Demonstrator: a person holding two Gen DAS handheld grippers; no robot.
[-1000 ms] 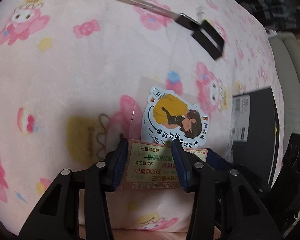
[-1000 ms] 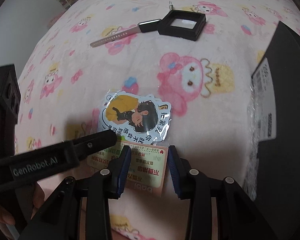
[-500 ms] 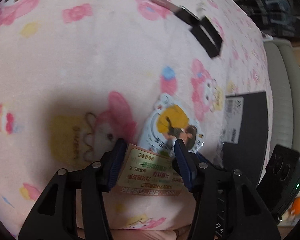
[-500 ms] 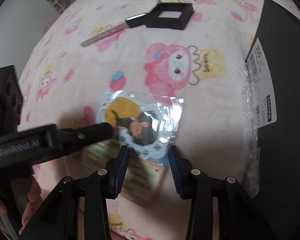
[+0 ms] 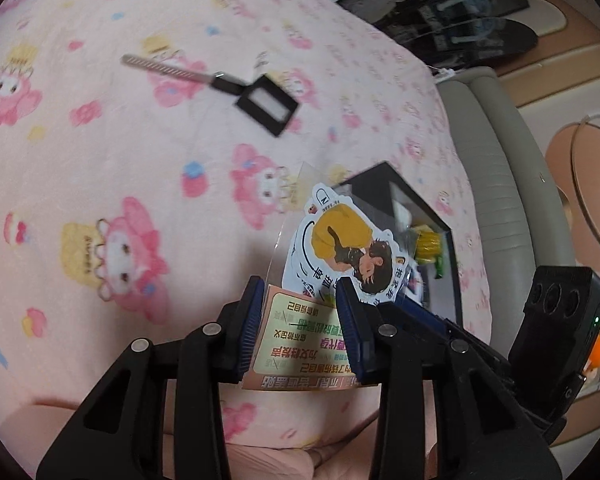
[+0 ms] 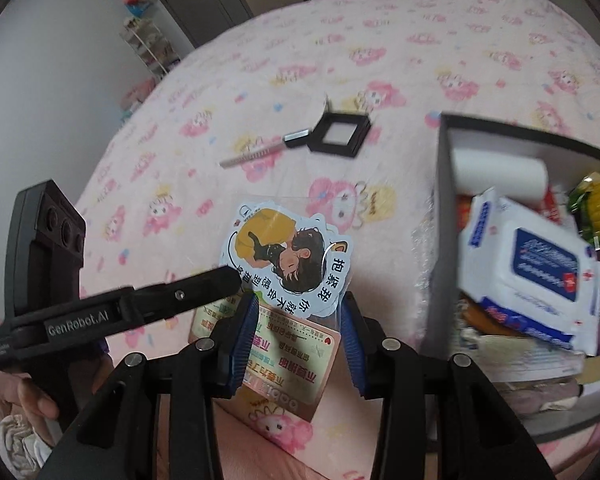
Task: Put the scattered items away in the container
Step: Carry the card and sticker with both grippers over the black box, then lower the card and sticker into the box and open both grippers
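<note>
A clear sticker pack [image 5: 340, 248], with a cartoon sticker and a pink card inside, hangs lifted above the pink blanket. My left gripper [image 5: 300, 304] is shut on its card end, which bows between the fingers. In the right wrist view the same sticker pack [image 6: 288, 256] lies between the fingers of my right gripper [image 6: 296, 308], which stands open around it. The left gripper [image 6: 224, 280] reaches in from the left and touches the pack. The black box [image 6: 444, 220] sits to the right, holding a wet-wipes pack [image 6: 532, 264] and a white roll [image 6: 500, 172]. The box [image 5: 384, 168] shows behind the pack.
A black square magnifier with a metal handle [image 5: 266, 106] lies farther back on the blanket, also seen as the magnifier [image 6: 340, 134]. A grey padded edge [image 5: 500, 160] borders the bed on the right. A hand [image 6: 28, 396] holds the left gripper's handle.
The sticker pack has come up off the blanket and both grippers have risen with it. The open box interior now shows in the right wrist view.
</note>
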